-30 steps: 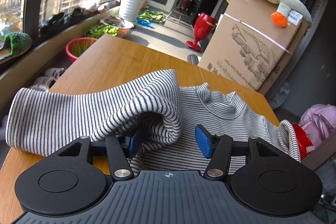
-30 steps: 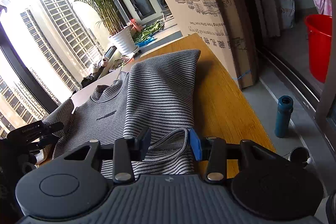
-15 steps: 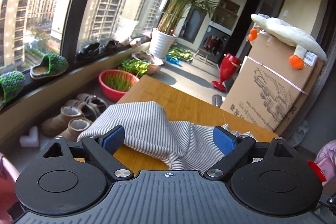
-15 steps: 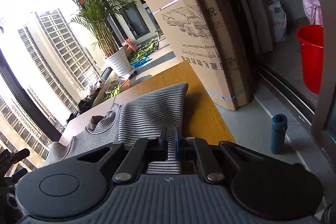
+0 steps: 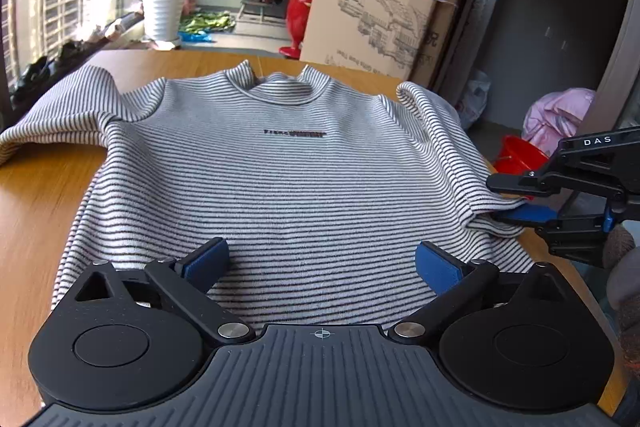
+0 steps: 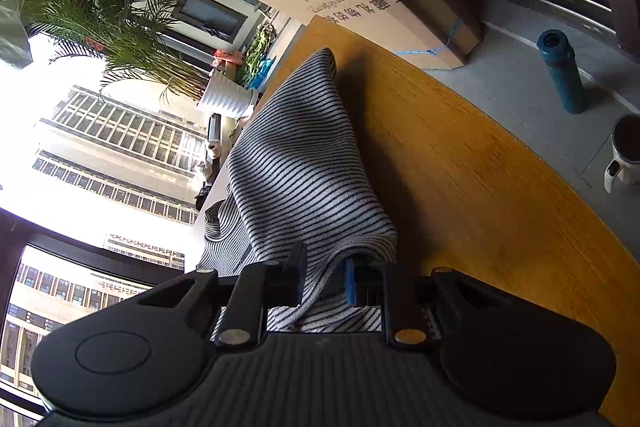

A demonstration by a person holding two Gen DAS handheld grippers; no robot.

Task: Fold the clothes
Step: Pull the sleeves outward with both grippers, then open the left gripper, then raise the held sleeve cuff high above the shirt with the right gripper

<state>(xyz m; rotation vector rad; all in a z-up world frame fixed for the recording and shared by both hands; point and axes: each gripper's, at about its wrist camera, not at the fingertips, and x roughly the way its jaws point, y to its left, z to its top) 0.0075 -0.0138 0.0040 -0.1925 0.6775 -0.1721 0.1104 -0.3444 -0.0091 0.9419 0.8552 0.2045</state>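
Note:
A grey-and-black striped shirt (image 5: 300, 179) lies front up on the wooden table (image 5: 36, 195), collar at the far side. Its left sleeve (image 5: 68, 103) is spread out to the left. My left gripper (image 5: 322, 261) hovers over the shirt's near hem, its jaws opening wide, and the blue pads (image 5: 206, 261) pinch nothing. At the right edge my right gripper (image 5: 494, 199) is shut on the end of the right sleeve (image 5: 448, 143). In the right wrist view the gripper (image 6: 324, 275) is rolled sideways, and the striped sleeve (image 6: 296, 163) runs out from between its closed fingers.
A large cardboard box (image 5: 372, 19) with a plush toy on top stands behind the table. Beside it are a red vase (image 5: 298, 19) and a potted plant (image 5: 162, 15). A red bucket (image 5: 520, 155), a blue bottle (image 6: 560, 71) and a mug (image 6: 626, 155) stand on the floor to the right.
My left gripper let go of the left sleeve, opened wide and swung round to face the shirt's front. My right gripper closed on the right sleeve's end and rolled sideways.

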